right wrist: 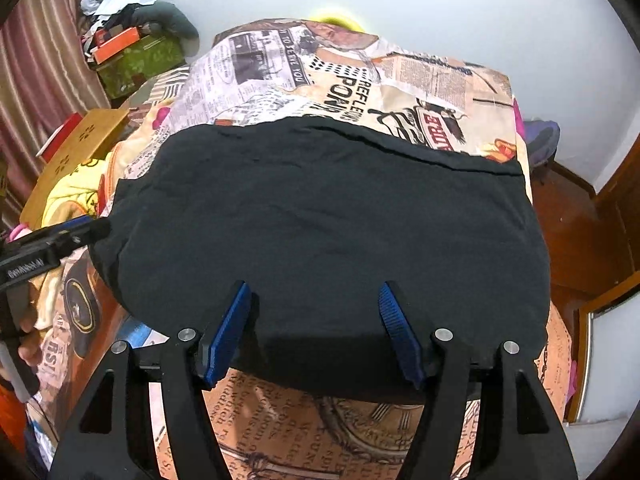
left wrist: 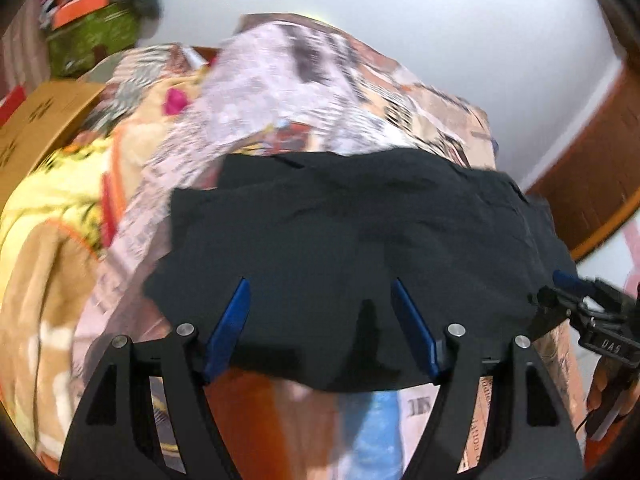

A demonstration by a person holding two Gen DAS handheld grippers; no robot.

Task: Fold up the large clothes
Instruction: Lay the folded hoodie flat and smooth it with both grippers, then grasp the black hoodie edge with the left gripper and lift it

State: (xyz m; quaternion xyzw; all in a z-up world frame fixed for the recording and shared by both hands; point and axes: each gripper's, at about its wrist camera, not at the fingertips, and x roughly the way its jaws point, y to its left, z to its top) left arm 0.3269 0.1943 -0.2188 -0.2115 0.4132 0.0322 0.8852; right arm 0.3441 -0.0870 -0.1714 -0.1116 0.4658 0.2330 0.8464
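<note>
on the newsprint-patterned bed cover [right wrist: 400,80] the black garment [right wrist: 320,220] lies flat, long axis running left to right, directly ahead of both tools. the right gripper [right wrist: 316,332] and left gripper [left wrist: 320,328] both hover with fingers spread, empty, at its near edge, equally close.

Large black fabric garment [right wrist: 328,232] lies spread flat, lightly wrinkled, on the newspaper-print bedsheet [right wrist: 360,84], covering its near half

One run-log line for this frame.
garment: black garment flat on newspaper-print sheet | left gripper: open, over near edge | right gripper: open, over near edge
</note>
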